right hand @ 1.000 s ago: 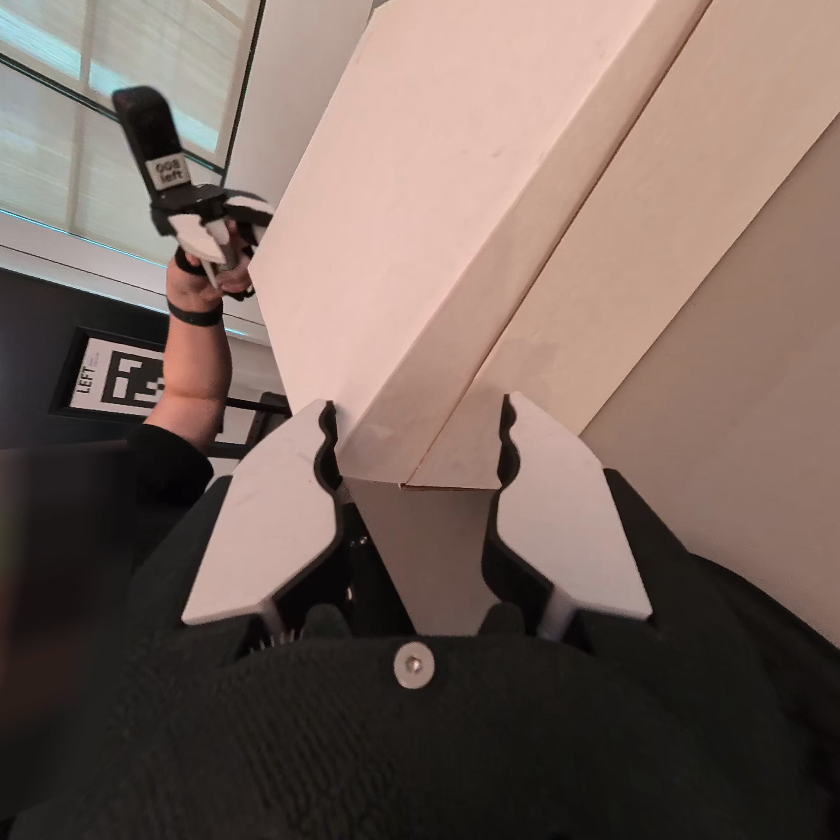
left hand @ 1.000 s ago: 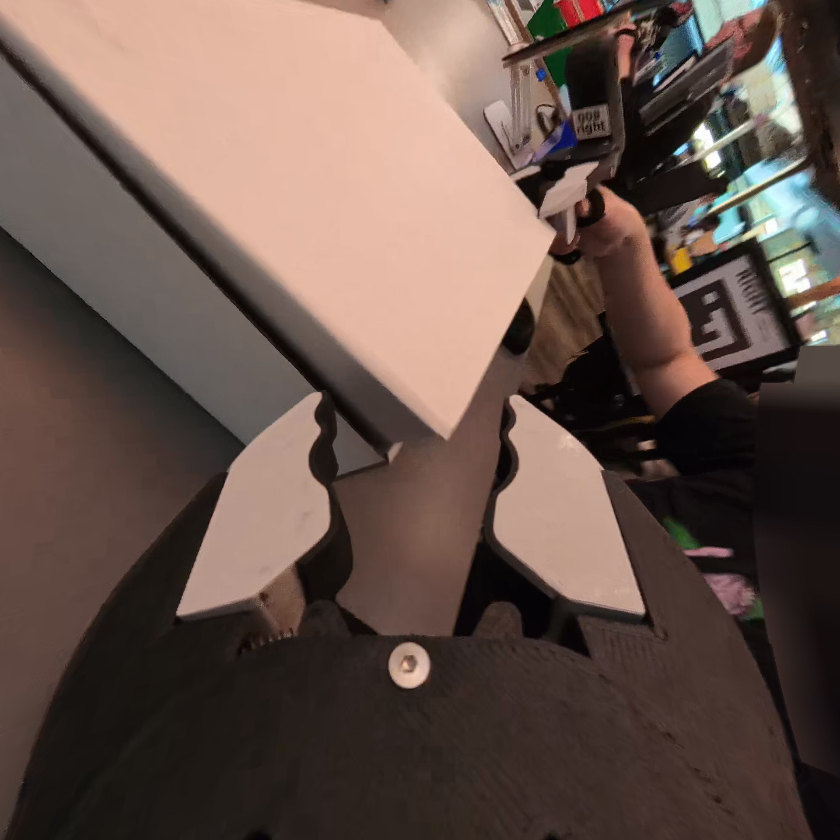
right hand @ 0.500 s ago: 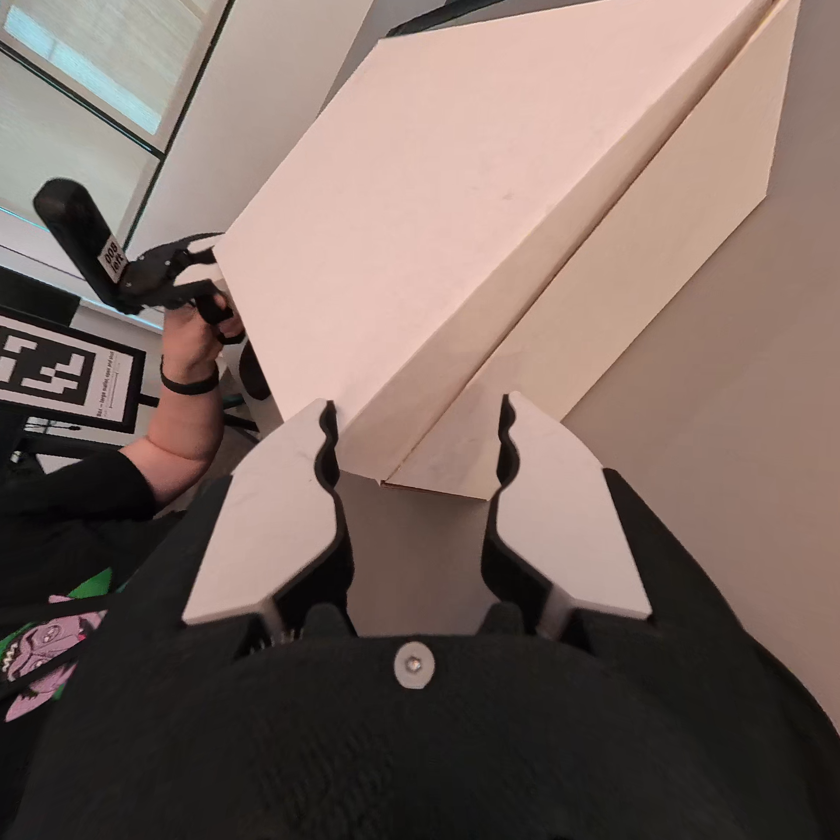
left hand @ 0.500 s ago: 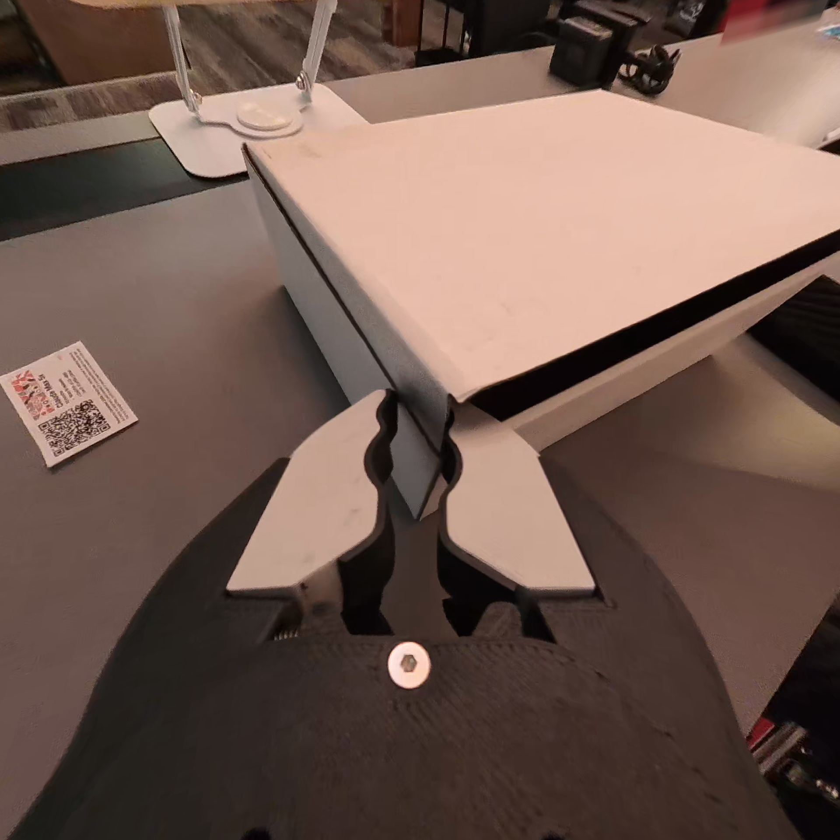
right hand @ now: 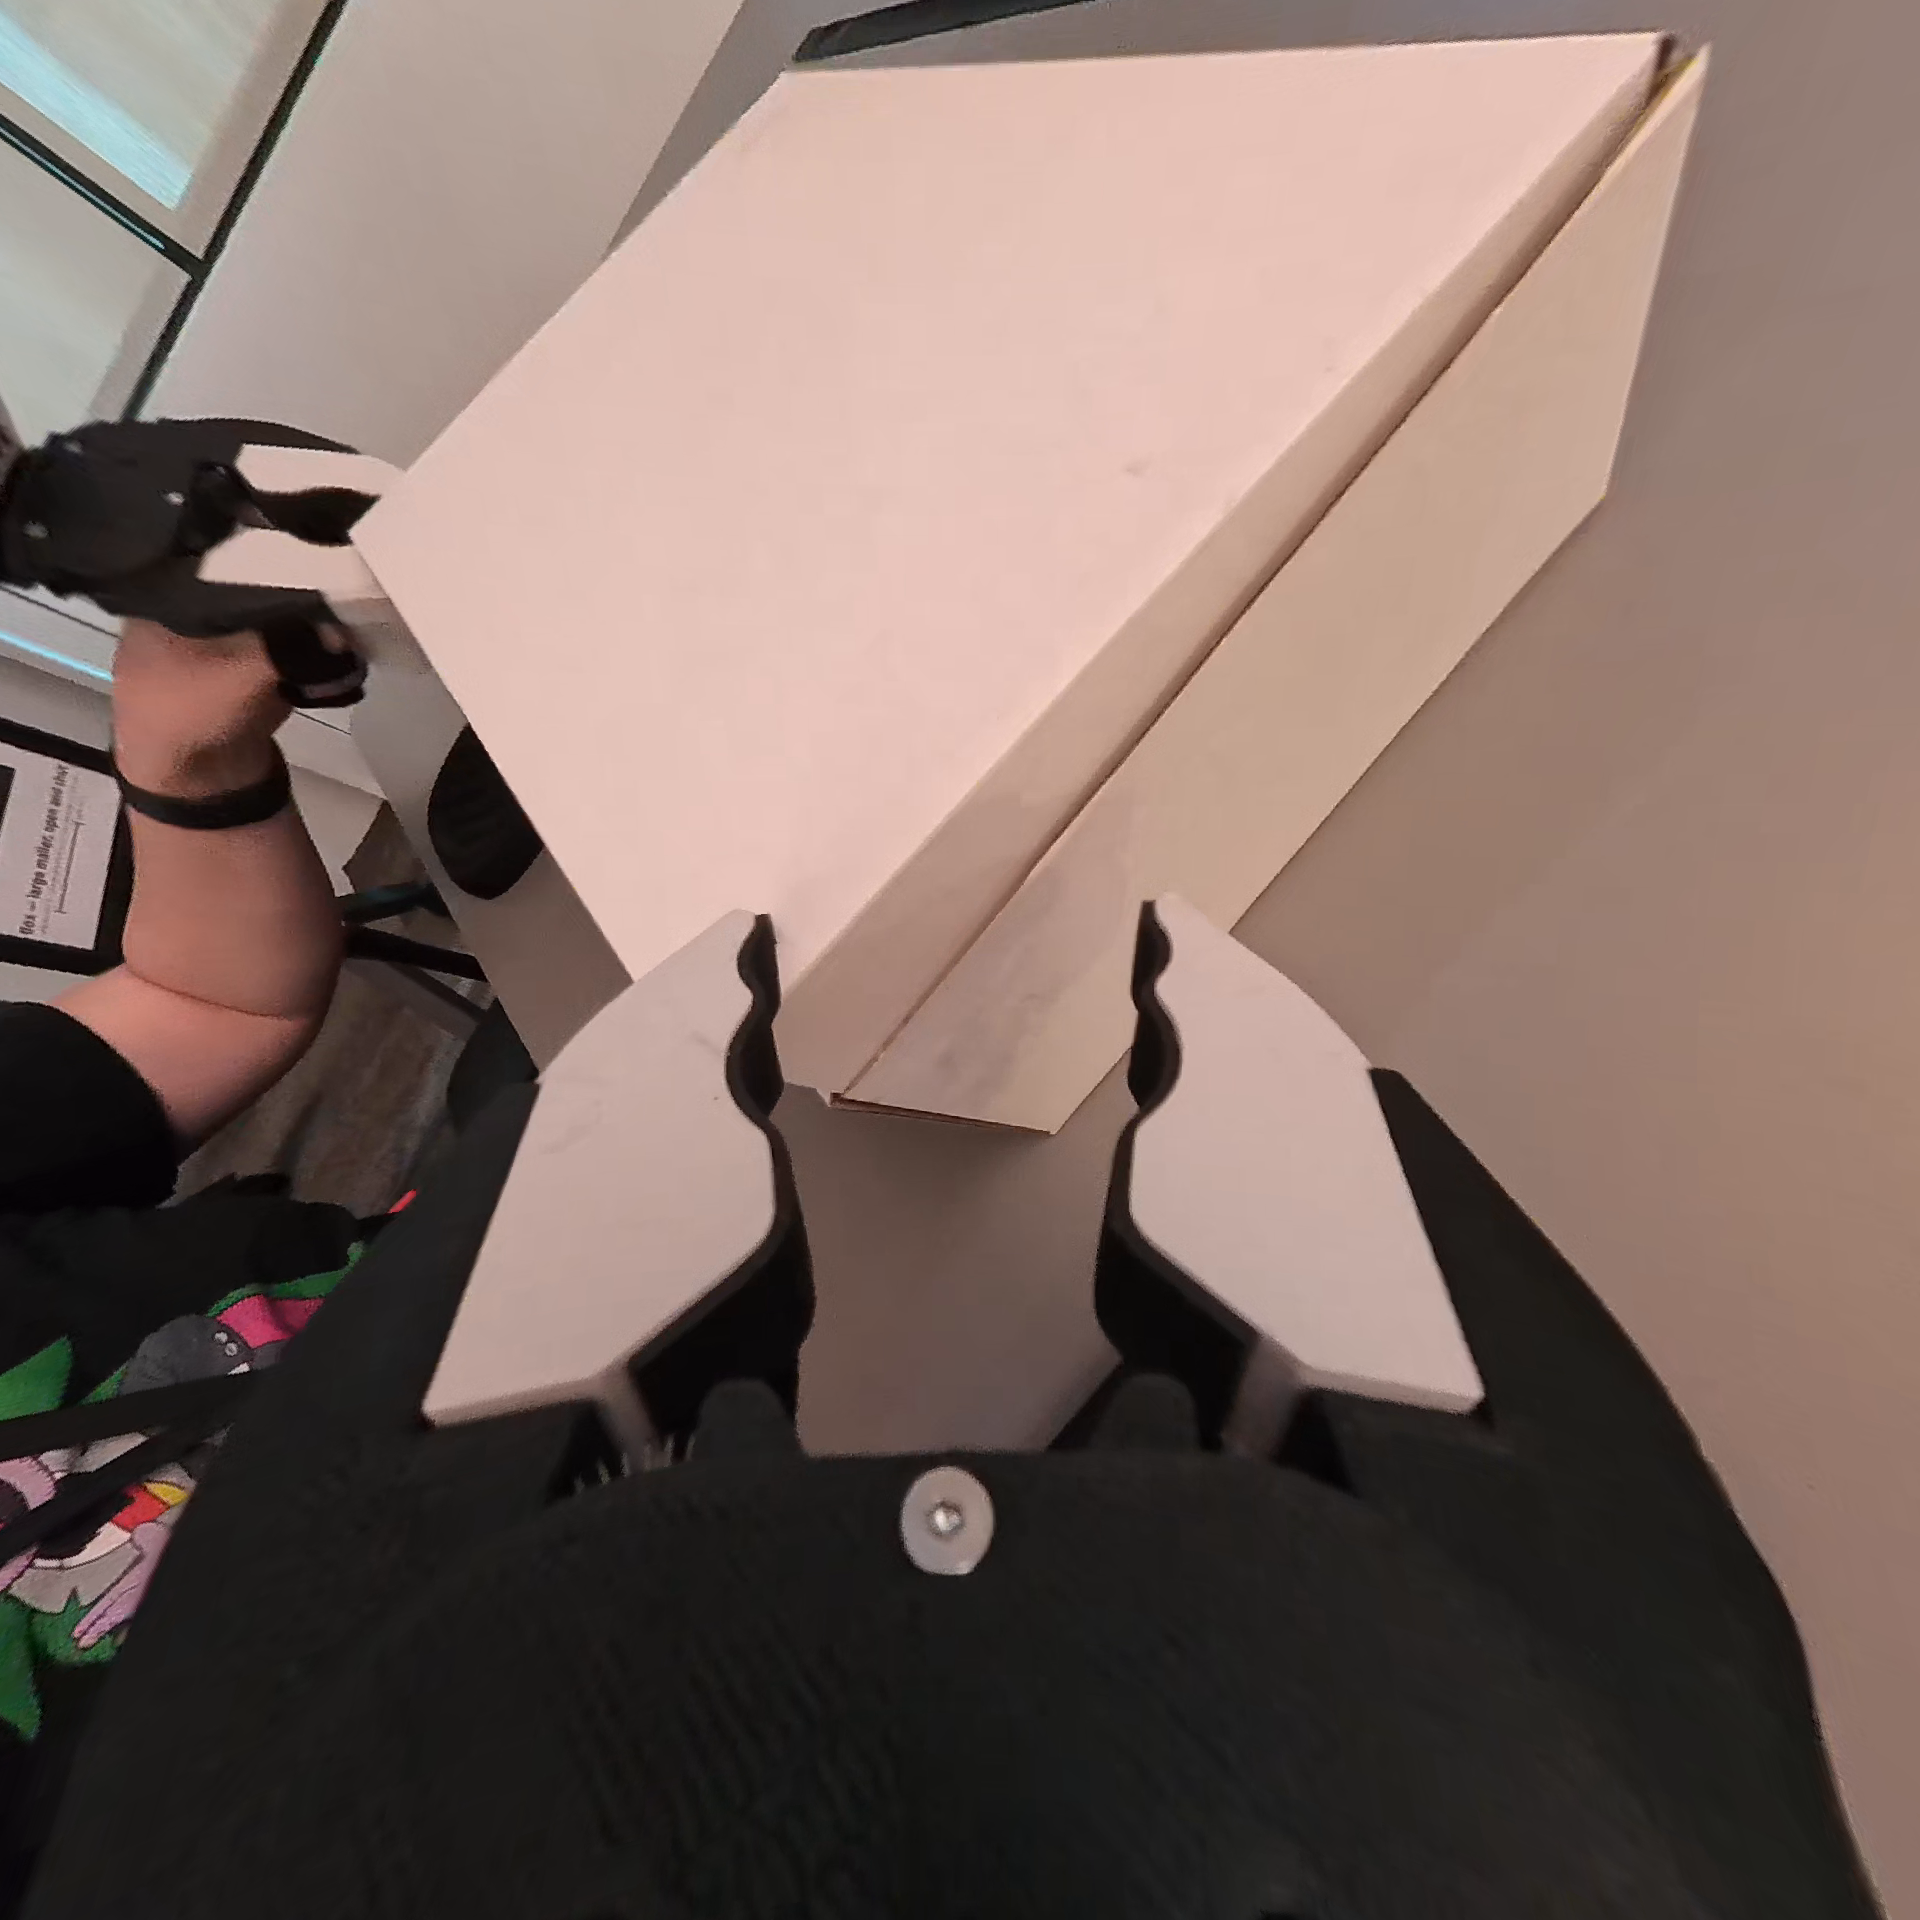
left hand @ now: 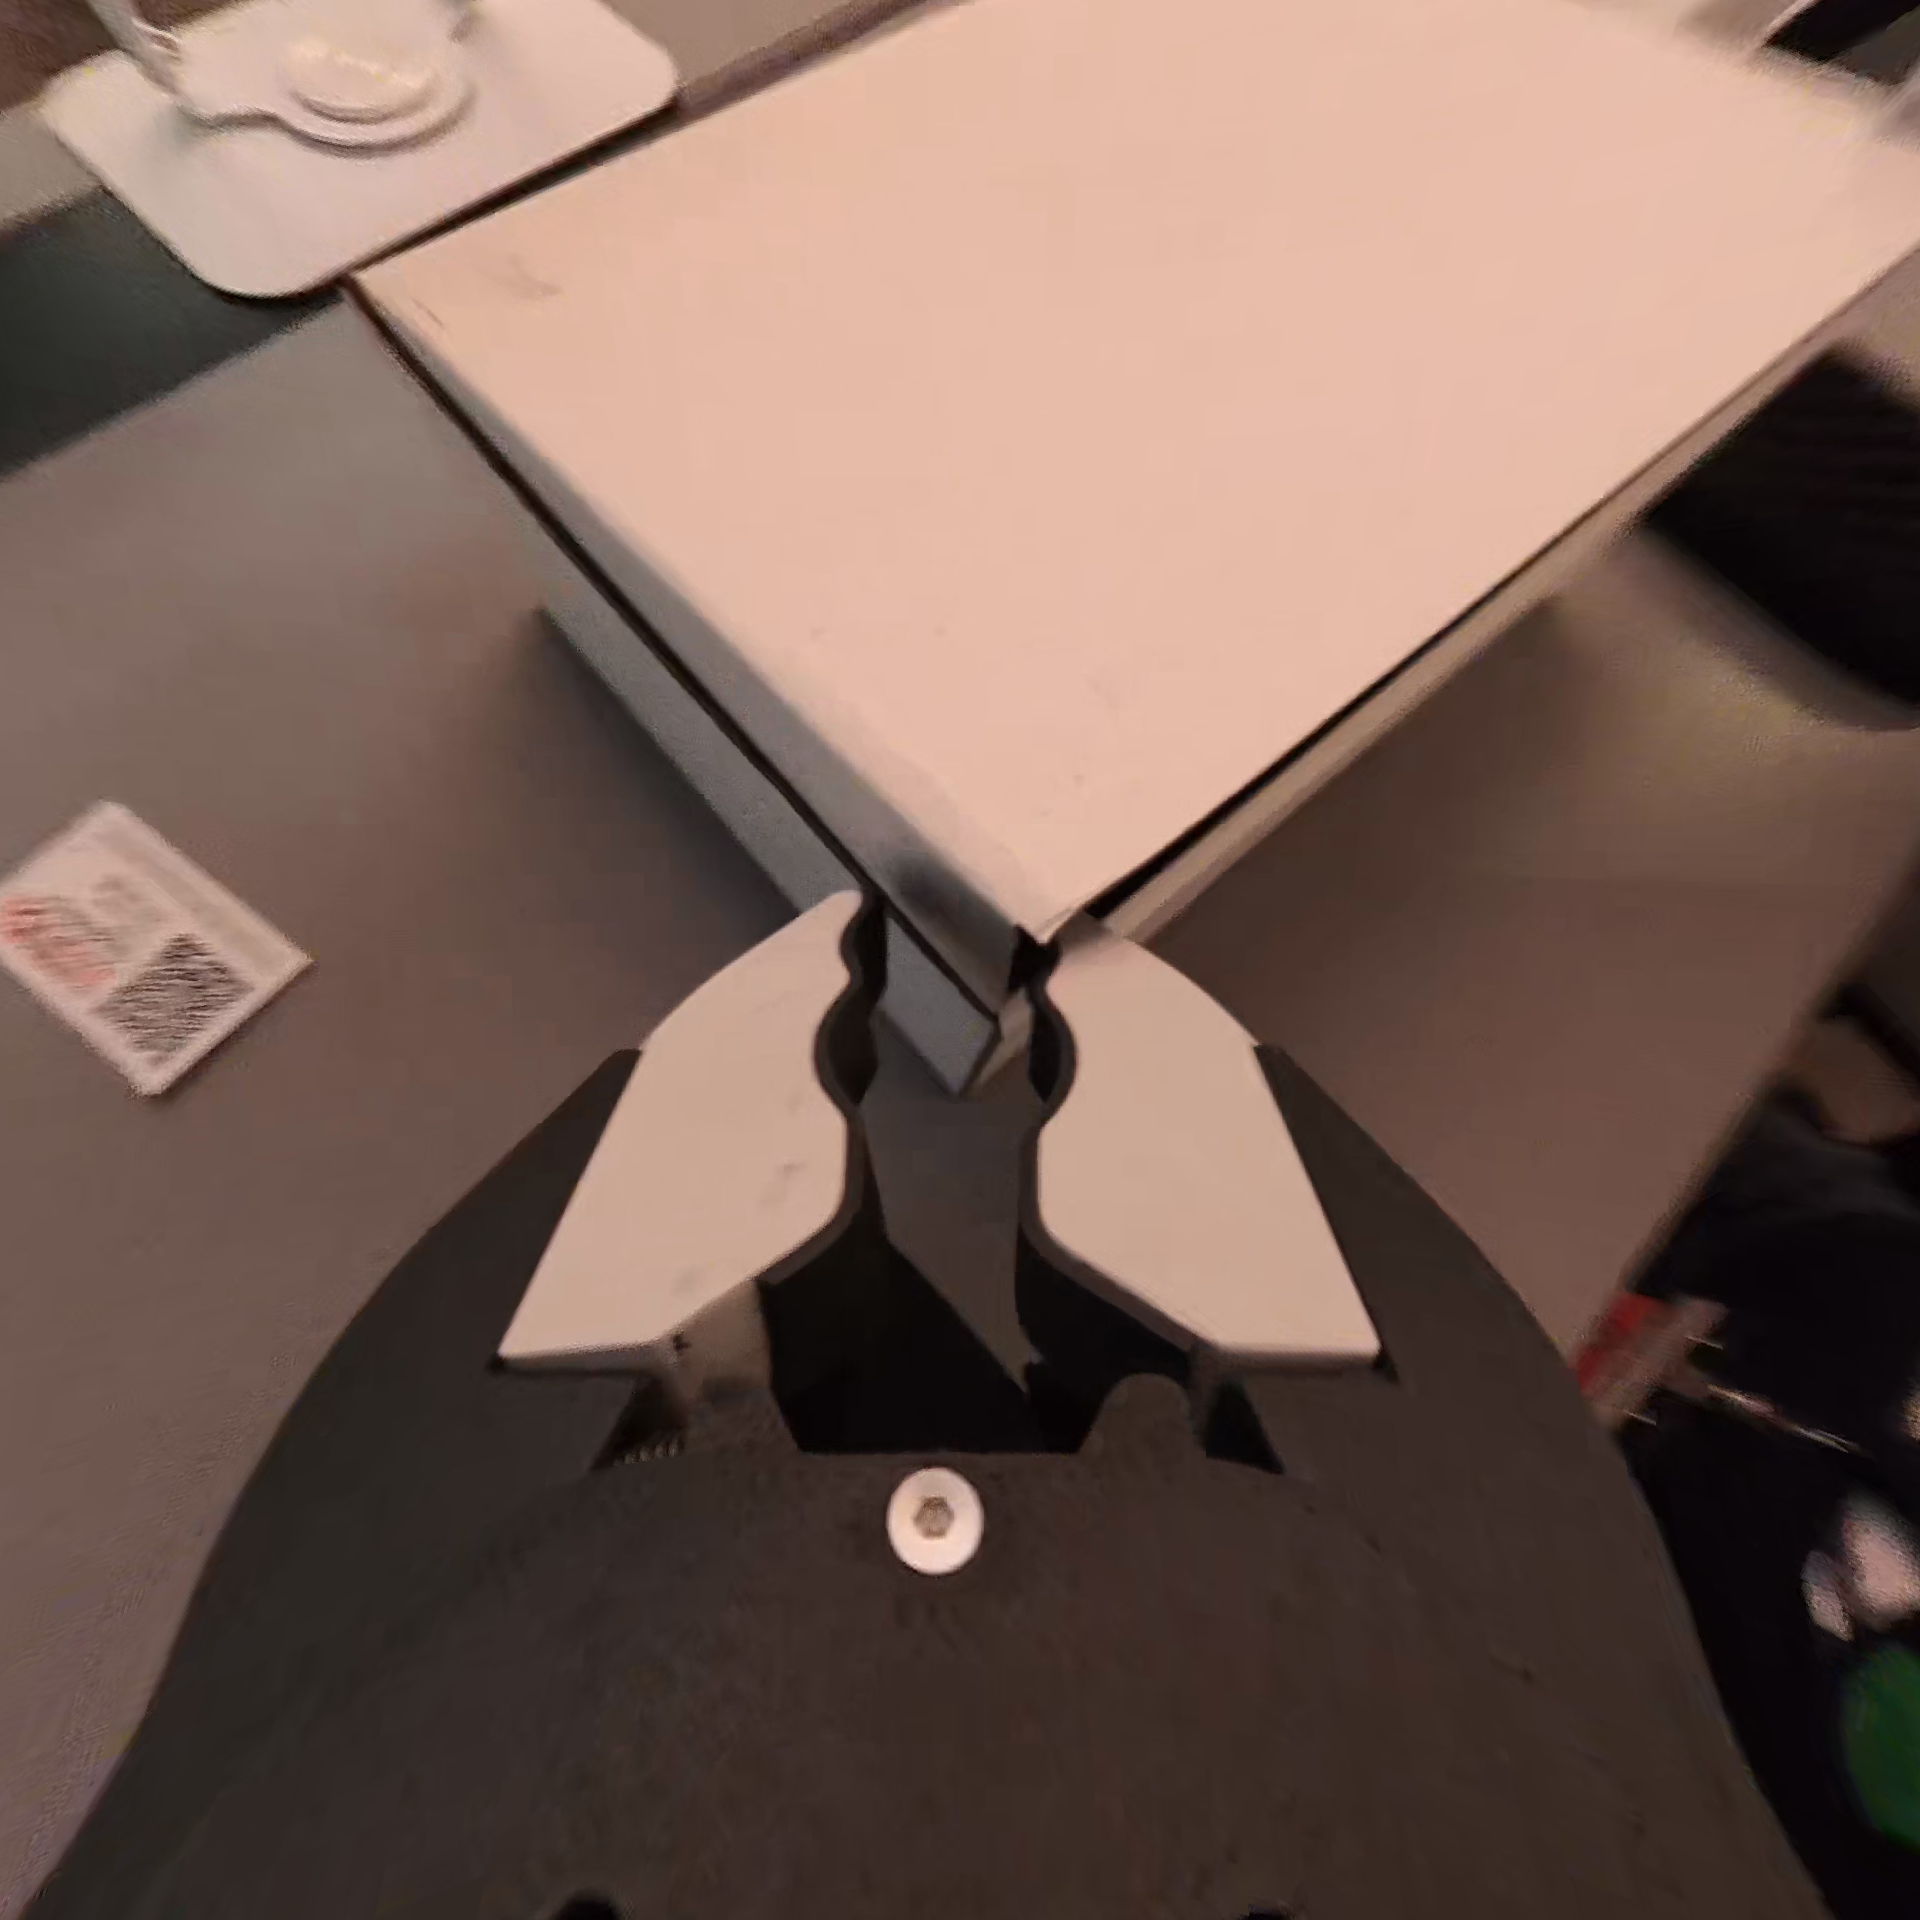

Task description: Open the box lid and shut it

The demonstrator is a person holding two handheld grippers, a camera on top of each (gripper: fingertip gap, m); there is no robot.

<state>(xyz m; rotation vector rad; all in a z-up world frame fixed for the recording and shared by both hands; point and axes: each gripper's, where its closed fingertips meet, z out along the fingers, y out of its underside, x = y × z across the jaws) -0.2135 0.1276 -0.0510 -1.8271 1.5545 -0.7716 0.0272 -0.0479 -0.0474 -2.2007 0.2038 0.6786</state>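
A flat white box (left hand: pixel 1039 468) lies on a grey table (left hand: pixel 312 675). Its lid is down, with only a thin dark seam along the sides. My left gripper (left hand: pixel 951 956) is closed most of the way around the box's near corner, and both fingertips touch the lid's corner. In the right wrist view the same box (right hand: pixel 883 520) fills the middle, and the left gripper (right hand: pixel 312 540) shows at its far corner. My right gripper (right hand: pixel 951 935) is open and empty. Its fingers flank the box's other near corner without touching it.
A small printed card (left hand: pixel 145 945) lies on the table left of the box. A white stand base (left hand: pixel 364 135) sits behind the box's far left corner. The person's forearm (right hand: pixel 229 914) is at the left. The table edge drops off at the right (left hand: pixel 1558 1195).
The left jaws went from wide open to nearly closed on the lid's corner. The gap under the lid's front edge is narrower than half a second ago. The right gripper stayed open and backed off slightly.
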